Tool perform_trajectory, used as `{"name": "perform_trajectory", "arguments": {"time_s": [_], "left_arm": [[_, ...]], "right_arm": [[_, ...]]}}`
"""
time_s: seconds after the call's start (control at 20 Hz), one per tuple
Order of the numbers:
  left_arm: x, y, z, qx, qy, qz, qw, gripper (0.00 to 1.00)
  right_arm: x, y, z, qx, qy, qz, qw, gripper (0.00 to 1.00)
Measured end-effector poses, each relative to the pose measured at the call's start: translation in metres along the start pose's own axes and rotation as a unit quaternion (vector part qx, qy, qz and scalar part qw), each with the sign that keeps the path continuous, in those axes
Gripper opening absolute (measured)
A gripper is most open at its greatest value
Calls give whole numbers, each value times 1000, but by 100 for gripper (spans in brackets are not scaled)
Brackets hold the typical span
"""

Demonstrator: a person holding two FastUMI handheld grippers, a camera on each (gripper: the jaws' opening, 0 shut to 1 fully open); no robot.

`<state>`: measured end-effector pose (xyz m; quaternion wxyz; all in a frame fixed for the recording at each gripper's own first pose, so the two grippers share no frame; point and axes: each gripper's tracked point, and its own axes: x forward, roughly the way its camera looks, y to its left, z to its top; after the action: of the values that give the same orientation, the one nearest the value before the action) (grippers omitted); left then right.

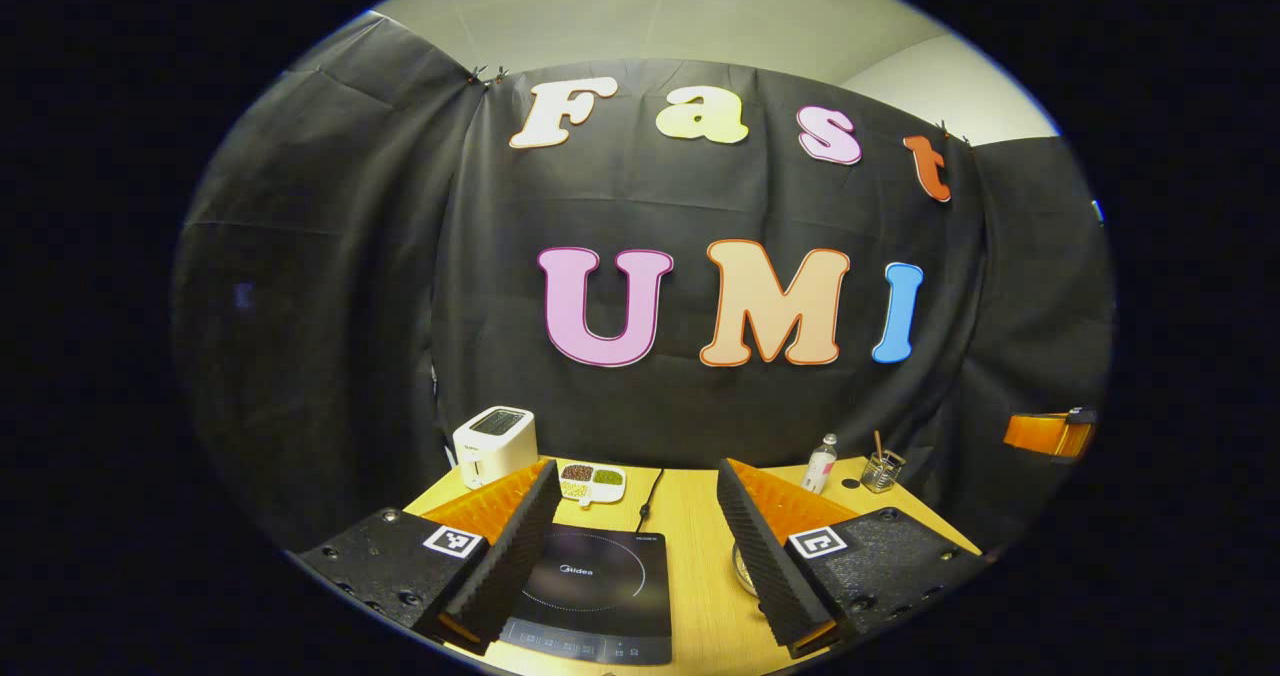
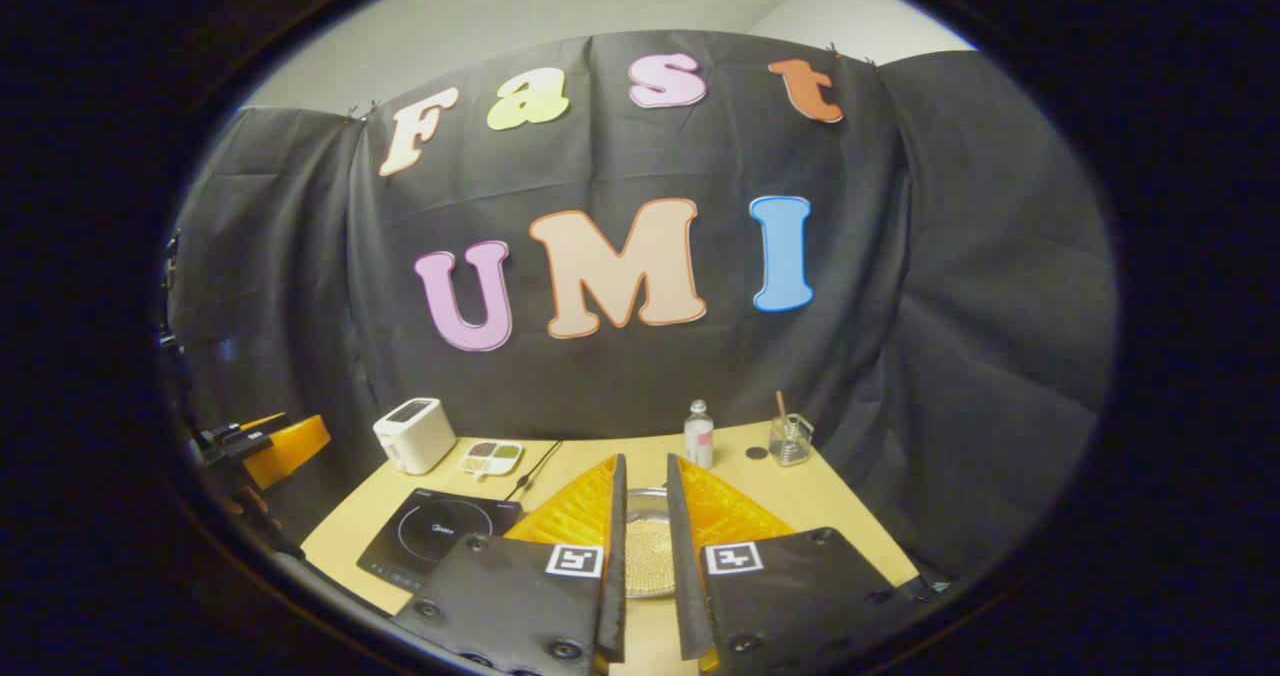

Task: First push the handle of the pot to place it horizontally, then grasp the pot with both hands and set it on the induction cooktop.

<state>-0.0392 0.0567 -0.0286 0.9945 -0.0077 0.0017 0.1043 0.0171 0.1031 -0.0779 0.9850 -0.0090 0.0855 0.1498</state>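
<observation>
The left gripper [image 1: 640, 546] is held above the table [image 1: 700, 566] with its fingers wide apart, the cooktop [image 1: 600, 586] seen between them near the front edge. The right gripper [image 2: 645, 566] is held with its fingers narrowly apart over the pot [image 2: 645, 546], untouched. A toaster [image 2: 413, 434] stands at the back-left corner.

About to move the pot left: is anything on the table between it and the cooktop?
Nothing visible. In the right gripper view, bare table lies between the pot and the cooktop. The toaster and snack dish sit behind the cooktop.
</observation>
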Motion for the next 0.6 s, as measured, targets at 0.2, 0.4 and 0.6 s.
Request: {"name": "perform_trajectory", "arguments": {"time_s": [0.2,0.4,0.6], "left_arm": [[0,5,3,-1,-16,24,1000,92],[-5,8,-3,-19,-19,34,999,92],[-12,23,-15,-29,-10,53,998,96]], "right_arm": [[10,14,-24,-17,28,28,999,23],[18,32,-45,-40,65,64,995,23],[-3,31,-48,-54,79,64,993,12]]}}
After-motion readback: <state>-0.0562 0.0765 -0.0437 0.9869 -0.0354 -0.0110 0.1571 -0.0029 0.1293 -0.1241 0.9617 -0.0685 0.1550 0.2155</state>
